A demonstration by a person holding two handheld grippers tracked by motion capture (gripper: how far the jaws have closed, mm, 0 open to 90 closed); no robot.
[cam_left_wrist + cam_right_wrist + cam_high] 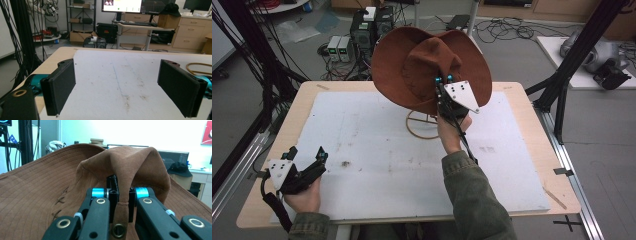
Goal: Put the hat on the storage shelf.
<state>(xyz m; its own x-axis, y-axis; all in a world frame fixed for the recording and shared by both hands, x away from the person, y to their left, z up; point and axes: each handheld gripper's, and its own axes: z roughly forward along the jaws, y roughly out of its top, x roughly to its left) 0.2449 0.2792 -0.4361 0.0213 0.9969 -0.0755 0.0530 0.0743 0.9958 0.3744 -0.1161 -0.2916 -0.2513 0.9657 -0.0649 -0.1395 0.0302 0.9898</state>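
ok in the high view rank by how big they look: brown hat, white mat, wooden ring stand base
1. white mat
2. brown hat, held up nearer the camera, so it looks bigger than it is
3. wooden ring stand base, partly hidden

Upper part of wire hat stand (424,126) hidden behind brown hat (422,65). Hat's crown fold swallowing tips of right gripper (119,195). Hat brim cut off at picture's left and right edges in right gripper view.

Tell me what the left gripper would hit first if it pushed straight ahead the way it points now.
Probably nothing soon: the open left gripper points along the bare white table mat. The tan wire ring stand lies off to its right, likely missed.
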